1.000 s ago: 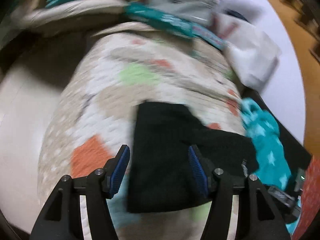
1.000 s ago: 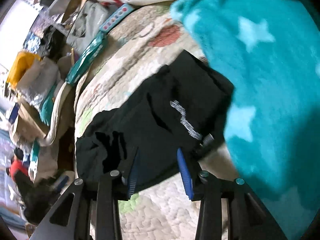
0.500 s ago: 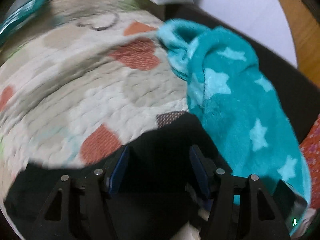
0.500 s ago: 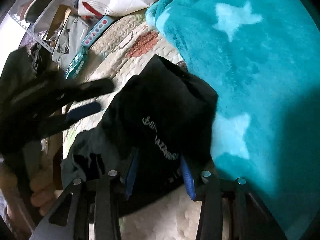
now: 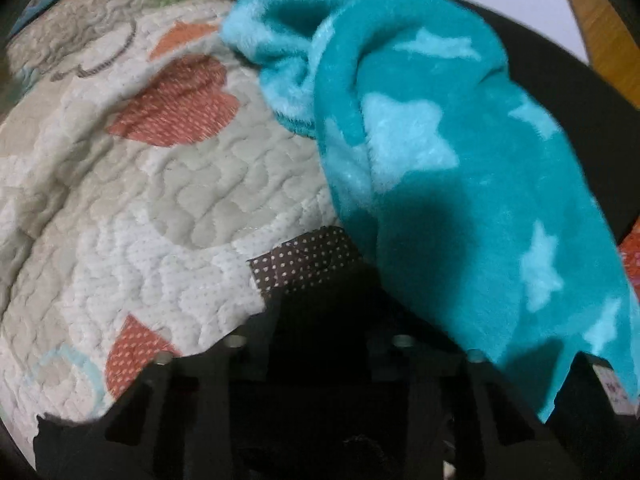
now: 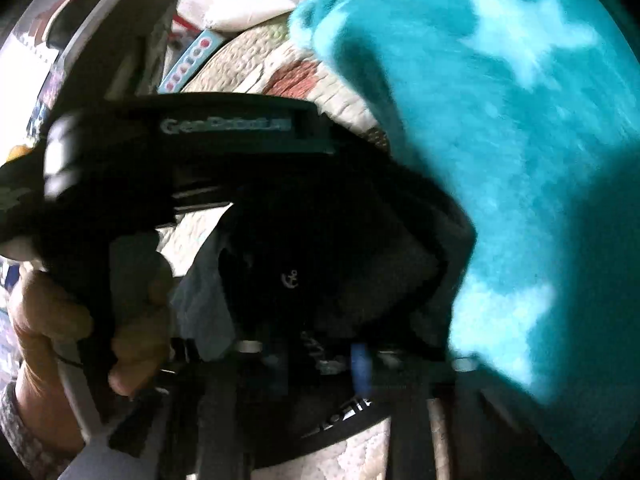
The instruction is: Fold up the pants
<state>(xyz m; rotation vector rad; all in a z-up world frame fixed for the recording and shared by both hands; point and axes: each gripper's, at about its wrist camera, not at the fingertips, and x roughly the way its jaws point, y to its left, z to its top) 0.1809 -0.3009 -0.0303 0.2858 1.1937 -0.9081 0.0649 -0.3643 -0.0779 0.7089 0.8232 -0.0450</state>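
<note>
The black pants (image 5: 320, 320) lie on a quilted bedspread (image 5: 168, 208). In the left wrist view they cover my left gripper (image 5: 320, 344); its fingers are dark and buried in the cloth, so I cannot see the gap. In the right wrist view the pants (image 6: 320, 264) bunch in front of my right gripper (image 6: 324, 356), with a blue pad (image 6: 360, 364) showing against the fabric. The left gripper's black body (image 6: 192, 140) and the hand holding it (image 6: 60, 328) fill the left of that view.
A teal fleece blanket with pale stars (image 5: 460, 184) lies on the right of the quilt, touching the pants; it also shows in the right wrist view (image 6: 540, 180). Bags and boxes (image 6: 192, 60) crowd the far end of the bed.
Both grippers have pushed forward into the pants toward the teal blanket. The left gripper has come in close beside the right one. The black cloth now covers both sets of fingers.
</note>
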